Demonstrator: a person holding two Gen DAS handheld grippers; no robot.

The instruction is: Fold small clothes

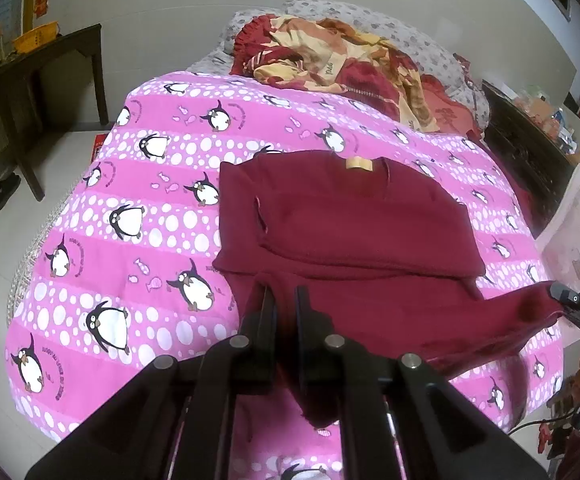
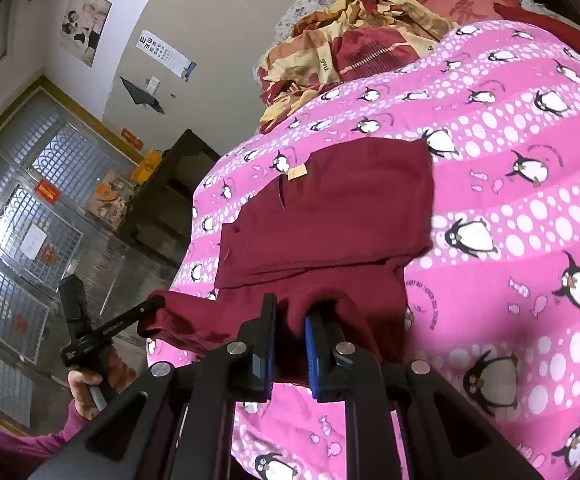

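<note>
A small maroon garment (image 1: pixel 362 236) with a tan neck label lies on a pink penguin-print quilt (image 1: pixel 138 208), its sleeves folded in over the body. My left gripper (image 1: pixel 284 296) is shut on the near hem at its left corner. My right gripper (image 2: pixel 290 312) is shut on the same hem at the other corner, and the maroon garment (image 2: pixel 330 216) hangs lifted between the two. The right gripper also shows at the right edge of the left wrist view (image 1: pixel 570 300); the left gripper shows at the left of the right wrist view (image 2: pixel 146 308).
A heap of red and yellow bedding (image 1: pixel 342 60) lies at the head of the bed. A dark wooden table (image 1: pixel 30 80) stands left of the bed. A white plastic chair (image 1: pixel 578 216) and a dark cabinet (image 1: pixel 522 140) stand to the right.
</note>
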